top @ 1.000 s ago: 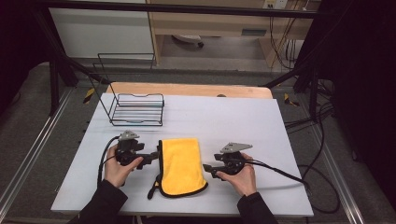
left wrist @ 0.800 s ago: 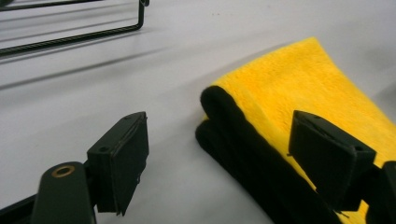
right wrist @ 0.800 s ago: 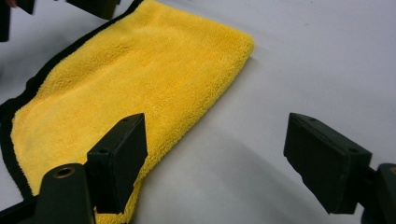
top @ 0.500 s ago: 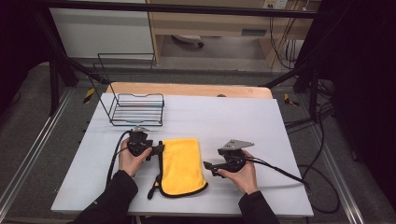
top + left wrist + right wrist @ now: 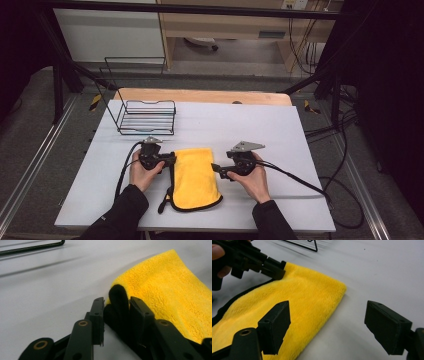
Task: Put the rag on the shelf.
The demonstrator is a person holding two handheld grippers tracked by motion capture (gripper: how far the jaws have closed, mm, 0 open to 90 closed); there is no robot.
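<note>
On the surface, place of cloth: the yellow cloth lies flat on the white surface, nearer to the person than the wire basket and well apart from it.
Left of the cloth: the left tool is at the far left corner; its jaws have just been closing, and in the left gripper view the black edge trim stands between them, with the pads pinching the cloth.
Right of the cloth: the right tool hovers just beside the right edge; in the right gripper view its jaws stand wide apart and grasp nothing, with the cloth under the one pad.
Step in hand: I judge that the first corner is now being taken, probably for lifting or folding the cloth.
Next move: the right tool should come down on the right edge or corner near the basket side and clench there, so both corners rise together.
Long axis: it runs from the person toward the basket; the narrow straight end points to the basket, the rounded end with the black loop points to the person.
</note>
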